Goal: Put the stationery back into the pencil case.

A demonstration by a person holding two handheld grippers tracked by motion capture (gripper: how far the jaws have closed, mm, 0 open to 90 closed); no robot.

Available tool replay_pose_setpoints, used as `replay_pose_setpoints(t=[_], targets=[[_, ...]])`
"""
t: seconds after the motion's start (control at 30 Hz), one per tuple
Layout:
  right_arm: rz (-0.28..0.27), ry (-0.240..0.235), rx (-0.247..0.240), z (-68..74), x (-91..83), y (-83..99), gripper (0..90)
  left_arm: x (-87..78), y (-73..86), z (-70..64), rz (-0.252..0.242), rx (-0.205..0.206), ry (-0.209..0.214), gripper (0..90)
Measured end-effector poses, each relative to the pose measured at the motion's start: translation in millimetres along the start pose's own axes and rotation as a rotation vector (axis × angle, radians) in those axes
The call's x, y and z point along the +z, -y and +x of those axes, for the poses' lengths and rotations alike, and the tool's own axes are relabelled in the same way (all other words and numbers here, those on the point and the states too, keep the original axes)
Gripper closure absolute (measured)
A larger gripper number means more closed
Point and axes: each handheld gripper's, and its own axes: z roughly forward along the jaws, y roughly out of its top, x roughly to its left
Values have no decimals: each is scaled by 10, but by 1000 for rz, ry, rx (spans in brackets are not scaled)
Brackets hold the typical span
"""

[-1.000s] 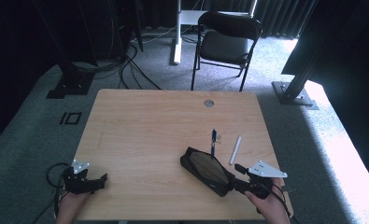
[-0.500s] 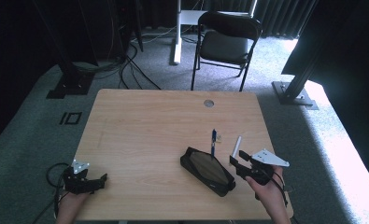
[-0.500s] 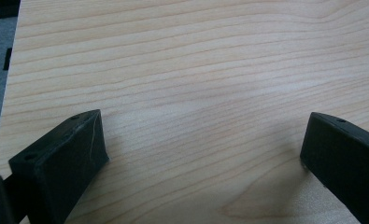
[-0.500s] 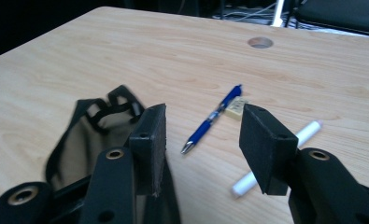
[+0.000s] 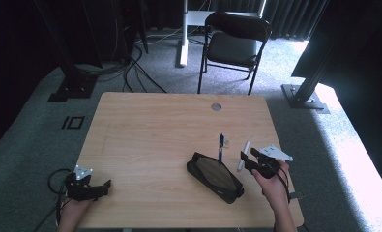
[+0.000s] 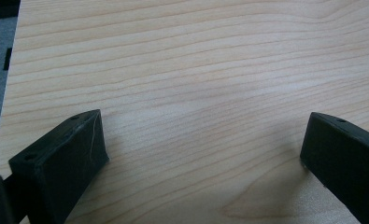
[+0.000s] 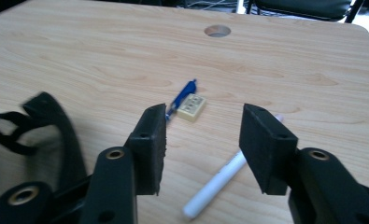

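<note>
A lab or studio: dark curtains [image 5: 295, 14], floor cables [image 5: 130, 67], folding chair [image 5: 234, 41], bare wooden table [image 5: 154, 125]

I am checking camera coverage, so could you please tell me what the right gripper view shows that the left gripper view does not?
The right gripper view has the white marker lying between the open right claw, plus the blue pen, a small beige eraser, the black pouch and the table's round hole. The left gripper view has the open left claw over bare wood. Both share the wooden table.
</note>
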Motion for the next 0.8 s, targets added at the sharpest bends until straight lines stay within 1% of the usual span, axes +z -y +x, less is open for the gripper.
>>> replay_pose_setpoints(t=[0.1, 0.3, 0.43, 0.63, 0.67, 0.77, 0.8], targets=[[15, 43, 19, -53, 113, 24, 511, 0, 0, 0, 0, 0, 0, 5], [60, 70, 62, -123, 293, 68, 508, 0, 0, 0, 0, 0, 0, 5], [71, 75, 101, -166, 396, 93, 501, 0, 0, 0, 0, 0, 0, 5], [109, 118, 99, -194, 531, 138, 502, 0, 0, 0, 0, 0, 0, 5], [115, 121, 106, -195, 548, 148, 502, 0, 0, 0, 0, 0, 0, 5], [126, 126, 103, -193, 576, 167, 501, 0, 0, 0, 0, 0, 0, 5], [130, 115, 119, -189, 600, 181, 502, 0, 0, 0, 0, 0, 0, 5]])
